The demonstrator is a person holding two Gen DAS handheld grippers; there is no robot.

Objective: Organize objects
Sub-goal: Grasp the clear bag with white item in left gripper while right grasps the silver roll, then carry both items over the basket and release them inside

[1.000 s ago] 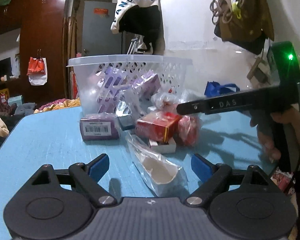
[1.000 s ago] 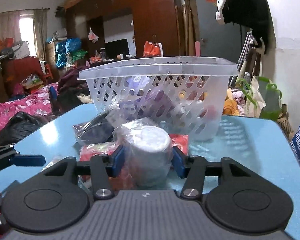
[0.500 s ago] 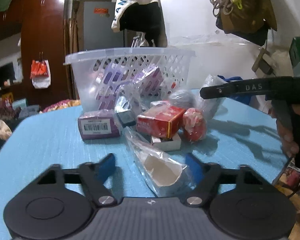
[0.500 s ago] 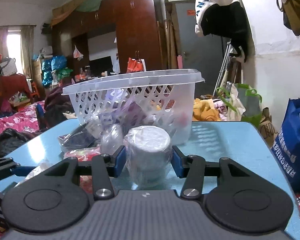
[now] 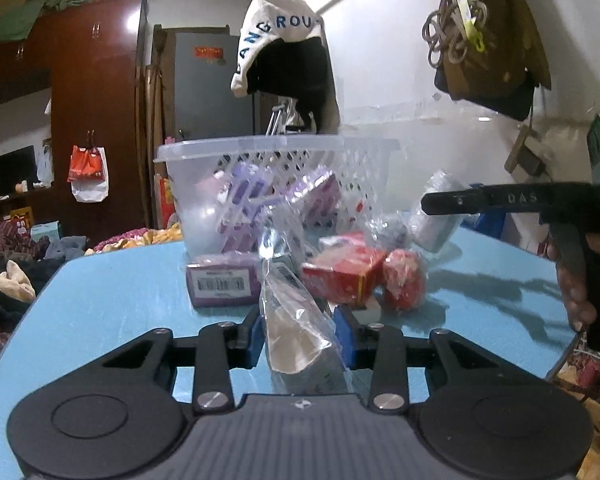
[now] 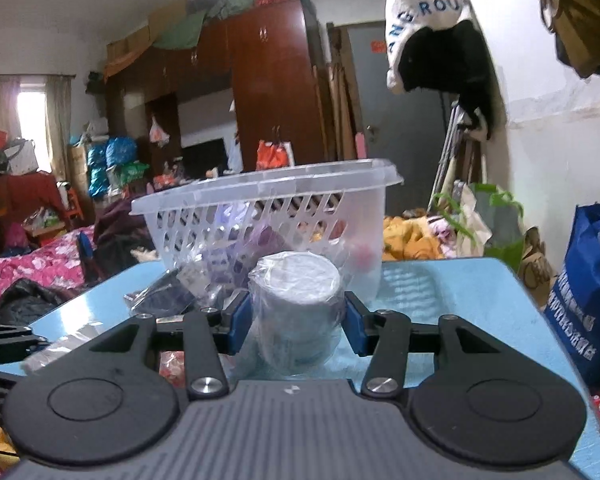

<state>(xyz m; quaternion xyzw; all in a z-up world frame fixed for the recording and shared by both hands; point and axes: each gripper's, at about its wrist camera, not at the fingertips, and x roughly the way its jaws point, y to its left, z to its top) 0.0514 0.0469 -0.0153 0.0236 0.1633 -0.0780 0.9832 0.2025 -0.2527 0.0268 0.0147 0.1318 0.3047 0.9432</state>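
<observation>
A clear plastic basket (image 5: 276, 160) holding purple packets stands on the blue table (image 5: 100, 304); it also shows in the right wrist view (image 6: 268, 200). My left gripper (image 5: 300, 336) is shut on a clear bag with a brown item (image 5: 296, 332), lifted off the table. My right gripper (image 6: 296, 316) is shut on a plastic-wrapped grey cylinder (image 6: 296, 304) and holds it above the table in front of the basket. In the left wrist view the right gripper (image 5: 452, 203) is at the right with the wrapped cylinder (image 5: 436, 220).
In front of the basket lie a purple box (image 5: 224, 284), a red box (image 5: 344, 272), a red wrapped item (image 5: 404, 280) and a dark bag (image 6: 168, 300). A blue bag (image 6: 588, 304) stands right of the table.
My left gripper closed on the clear bag and raised it. My right gripper lifted the wrapped cylinder and drew back from the basket.
</observation>
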